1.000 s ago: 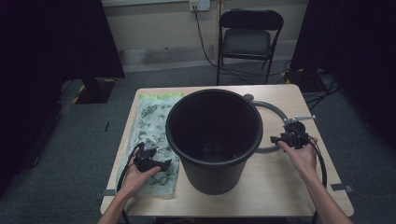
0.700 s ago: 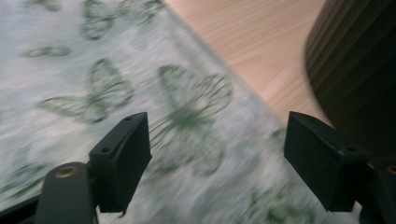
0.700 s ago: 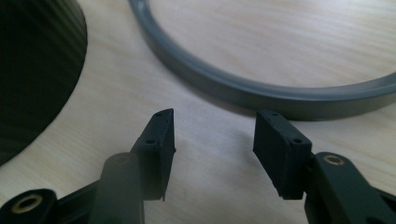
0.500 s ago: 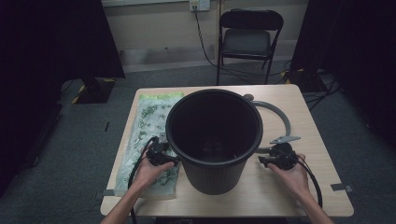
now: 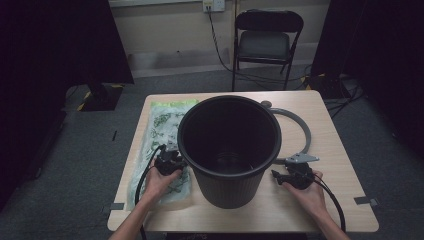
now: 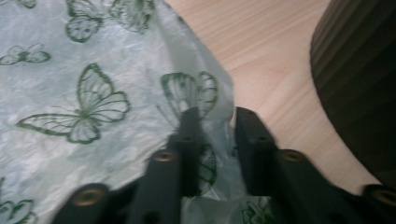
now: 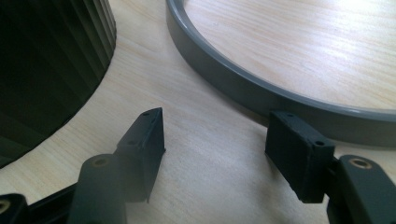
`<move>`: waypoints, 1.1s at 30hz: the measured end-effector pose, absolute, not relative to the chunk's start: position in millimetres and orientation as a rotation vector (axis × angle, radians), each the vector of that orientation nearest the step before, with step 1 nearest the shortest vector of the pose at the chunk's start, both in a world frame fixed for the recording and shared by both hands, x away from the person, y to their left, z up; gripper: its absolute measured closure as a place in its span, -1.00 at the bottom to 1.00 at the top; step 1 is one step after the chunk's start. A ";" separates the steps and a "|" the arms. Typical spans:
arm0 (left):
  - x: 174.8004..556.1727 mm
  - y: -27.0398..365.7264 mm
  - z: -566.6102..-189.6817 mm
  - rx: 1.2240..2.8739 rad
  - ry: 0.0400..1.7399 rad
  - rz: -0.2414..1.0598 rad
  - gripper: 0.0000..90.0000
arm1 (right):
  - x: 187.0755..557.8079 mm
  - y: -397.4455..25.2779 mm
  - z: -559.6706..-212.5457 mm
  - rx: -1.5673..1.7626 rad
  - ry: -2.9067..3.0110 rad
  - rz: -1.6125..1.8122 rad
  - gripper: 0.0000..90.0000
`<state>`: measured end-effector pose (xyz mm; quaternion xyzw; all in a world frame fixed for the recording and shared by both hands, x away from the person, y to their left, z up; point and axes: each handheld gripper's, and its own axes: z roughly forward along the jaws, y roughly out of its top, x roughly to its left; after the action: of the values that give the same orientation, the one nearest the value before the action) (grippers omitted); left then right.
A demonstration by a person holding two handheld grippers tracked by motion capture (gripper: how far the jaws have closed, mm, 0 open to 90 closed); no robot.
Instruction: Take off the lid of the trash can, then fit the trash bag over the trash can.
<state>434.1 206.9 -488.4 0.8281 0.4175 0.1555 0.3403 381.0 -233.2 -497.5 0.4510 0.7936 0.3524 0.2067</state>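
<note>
Bin liner work looks barely begun, in my judgement: the butterfly-print plastic bag (image 5: 162,145) lies flat on the table (image 5: 340,150) at the 9 o'clock side of the black ribbed bin (image 5: 230,150), and nothing lines the bin yet. The grey ring (image 5: 300,130) rests flat on the wood at the bin's 3 o'clock, partly behind it. By my reading, what is left is nearly everything: lifting the bag, opening it, seating it in the bin, and probably fitting the ring over the rim.

My left gripper (image 5: 169,162) sits at the bag's near right edge, close beside the bin wall. Its jaws stand a narrow gap apart with a fold of the film between them; I cannot tell whether they pinch it yet. My right gripper (image 5: 295,176) is at the bin's 4 o'clock, jaws spread wide and holding nothing.

From the high view I get the whole layout and the bin's bare inside. The left gripper view adds the film's crumpled edge rising between the jaws. The right gripper view shows the right gripper (image 7: 210,149) low over bare wood, its far jaw tip just beside the ring's (image 7: 261,93) outer edge.
</note>
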 end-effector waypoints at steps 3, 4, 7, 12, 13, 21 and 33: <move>437.7 212.4 -489.1 2.139 1.091 0.373 0.93 | 381.5 -231.9 -498.7 1.246 2.206 0.997 -0.18; 438.0 213.3 -489.5 2.130 1.096 0.359 0.94 | 381.6 -231.3 -499.0 1.244 2.204 0.999 -0.18; 438.2 214.5 -489.0 2.143 1.071 0.350 0.95 | 382.3 -230.6 -499.1 1.237 2.204 0.999 -0.18; 437.5 223.8 -483.1 2.042 1.062 0.291 0.97 | 382.3 -230.6 -499.0 1.238 2.204 0.999 -0.18; 436.6 225.9 -479.5 2.021 1.052 0.287 0.97 | 382.3 -230.6 -499.0 1.238 2.204 1.000 -0.18; 425.4 238.0 -452.8 1.820 0.976 0.259 0.97 | 382.7 -230.2 -499.2 1.242 2.203 1.003 -0.19; 409.0 240.6 -410.9 1.712 0.851 0.313 0.94 | 382.8 -230.3 -498.8 1.246 2.206 1.000 -0.20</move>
<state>409.0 240.6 -410.9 0.7284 0.3620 0.1333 0.5662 382.8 -230.3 -498.8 0.4474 0.7923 0.3593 0.2072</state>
